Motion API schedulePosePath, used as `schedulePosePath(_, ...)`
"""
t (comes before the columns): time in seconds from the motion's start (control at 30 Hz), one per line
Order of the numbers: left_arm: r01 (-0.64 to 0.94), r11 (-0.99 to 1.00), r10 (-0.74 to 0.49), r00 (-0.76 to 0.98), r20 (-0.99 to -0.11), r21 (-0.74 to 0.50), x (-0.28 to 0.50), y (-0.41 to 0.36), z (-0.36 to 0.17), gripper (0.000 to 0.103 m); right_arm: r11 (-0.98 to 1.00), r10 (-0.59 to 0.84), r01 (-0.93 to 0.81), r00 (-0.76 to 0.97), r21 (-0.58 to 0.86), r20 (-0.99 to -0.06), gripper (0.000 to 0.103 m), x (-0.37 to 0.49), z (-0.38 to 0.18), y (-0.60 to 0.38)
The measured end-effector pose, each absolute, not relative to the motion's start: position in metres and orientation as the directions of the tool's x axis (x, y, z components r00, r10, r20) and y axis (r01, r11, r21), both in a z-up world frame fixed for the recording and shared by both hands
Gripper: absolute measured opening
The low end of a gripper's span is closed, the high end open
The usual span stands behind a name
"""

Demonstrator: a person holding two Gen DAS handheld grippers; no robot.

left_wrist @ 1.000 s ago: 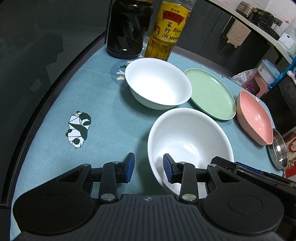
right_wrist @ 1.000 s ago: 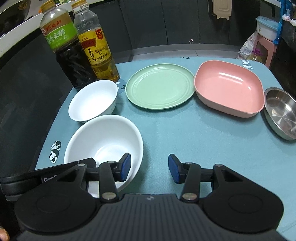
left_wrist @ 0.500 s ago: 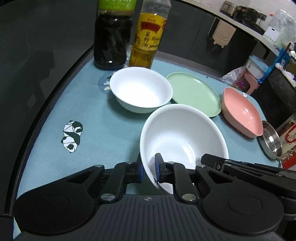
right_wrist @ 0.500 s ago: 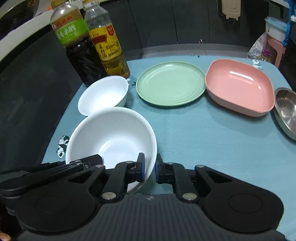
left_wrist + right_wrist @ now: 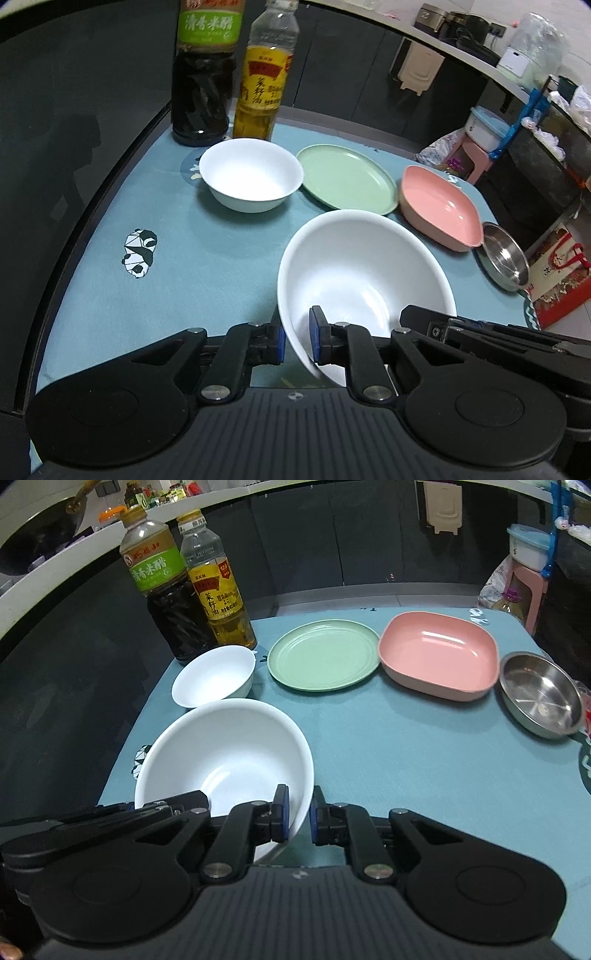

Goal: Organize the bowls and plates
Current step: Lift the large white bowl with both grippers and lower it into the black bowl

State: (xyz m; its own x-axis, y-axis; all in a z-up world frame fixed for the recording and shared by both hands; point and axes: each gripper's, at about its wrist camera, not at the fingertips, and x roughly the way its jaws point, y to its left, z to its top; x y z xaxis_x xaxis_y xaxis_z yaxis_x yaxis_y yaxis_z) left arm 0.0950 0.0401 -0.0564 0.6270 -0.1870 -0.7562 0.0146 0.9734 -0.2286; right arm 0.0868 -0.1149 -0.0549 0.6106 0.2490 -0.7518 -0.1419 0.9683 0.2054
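A large white bowl (image 5: 365,273) (image 5: 225,757) is held above the teal table mat by both grippers. My left gripper (image 5: 296,341) is shut on its left rim. My right gripper (image 5: 297,819) is shut on its right rim. A small white bowl (image 5: 251,177) (image 5: 214,675) sits at the back left. A green plate (image 5: 347,177) (image 5: 323,657), a pink square bowl (image 5: 439,206) (image 5: 439,653) and a steel dish (image 5: 504,258) (image 5: 541,694) stand in a row to its right.
A dark vinegar bottle (image 5: 203,74) (image 5: 166,590) and a yellow oil bottle (image 5: 264,74) (image 5: 218,587) stand at the back left corner. The table's curved dark edge (image 5: 74,206) runs along the left. A red box (image 5: 561,280) lies off the right edge.
Both grippers went from open astride the large bowl's rim to shut on it. The bowl has since risen off the mat and moved rightward, away from the small bowl.
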Motion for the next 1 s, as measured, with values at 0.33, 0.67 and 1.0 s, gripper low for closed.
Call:
schedulePosePath(0.33, 0.056, 0.973, -0.208, 0.637, -0.742, -0.224, 0.067, 0.033, -0.047, 0.012, 0.972, 0.235, -0.133, 0.647, 0.196, -0.726, 0.011, 0.054, -0.041, -0.122)
schedulePosePath(0.67, 0.088, 0.973, -0.220, 0.627, -0.748, -0.213, 0.045, 0.024, -0.047, 0.012, 0.974, 0.222, -0.114, 0.651, 0.196, -0.726, 0.011, 0.029, -0.041, -0.131)
schedulePosePath(1.0, 0.110, 0.972, -0.230, 0.609, -0.759, -0.206, 0.019, 0.014, -0.050, 0.013, 0.975, 0.217, -0.108, 0.652, 0.194, -0.727, 0.011, 0.012, -0.043, -0.136)
